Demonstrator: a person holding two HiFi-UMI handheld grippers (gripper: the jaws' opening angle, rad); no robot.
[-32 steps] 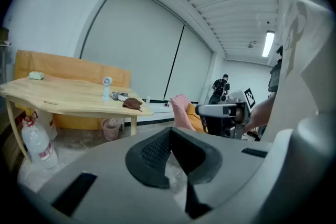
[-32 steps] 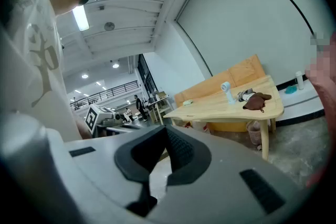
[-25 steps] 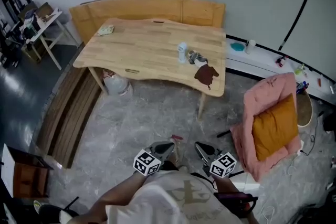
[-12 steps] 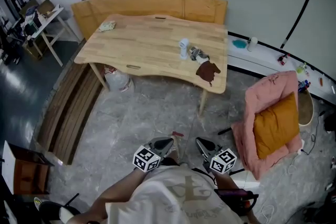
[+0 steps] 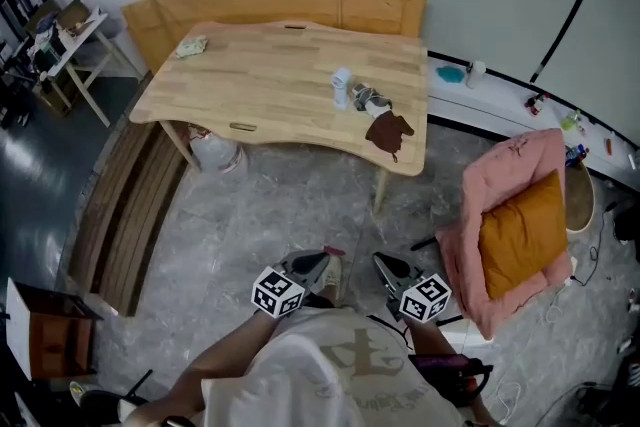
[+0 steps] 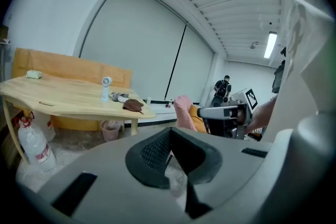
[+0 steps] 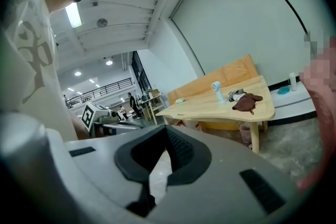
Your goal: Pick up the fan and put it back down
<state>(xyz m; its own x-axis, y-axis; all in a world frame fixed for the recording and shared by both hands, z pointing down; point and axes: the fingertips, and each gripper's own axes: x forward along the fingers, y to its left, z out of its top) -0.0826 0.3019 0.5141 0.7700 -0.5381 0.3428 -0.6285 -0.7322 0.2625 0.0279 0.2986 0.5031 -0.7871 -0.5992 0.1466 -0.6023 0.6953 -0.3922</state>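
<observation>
At the far-left corner of the pale wooden tabletop (image 5: 250,80) sits a small greenish lump (image 5: 190,46), too small to identify. Under that edge, a clear plastic bottle (image 5: 215,153) is half hidden by the board. An orange-brown bench (image 5: 280,7) runs behind the table, which covers its seat. Low in the head view, the person's light shirt (image 5: 330,375) cuts off both arms, and the marker cubes hide the hands.

The left hand-held gripper (image 5: 322,261) is clenched on nothing. In its own view the ribbed dark pads meet at the tip, set in smooth grey plastic. It hangs over the mottled grey stone floor (image 5: 280,215), well apart from the table.

The fan (image 5: 342,87) is small and white, with a round head on a slim stem. It stands upright on the tabletop towards its right end. Just beside it lies a grey bundle (image 5: 370,101) that cannot be made out, then a limp dark-brown cloth (image 5: 388,129) at the edge.

The right hand-held gripper (image 5: 384,264) is likewise closed and empty, its pads touching at the tip. Farthest right, a pink padded seat (image 5: 505,177) holds a mustard pillow (image 5: 522,235).
</observation>
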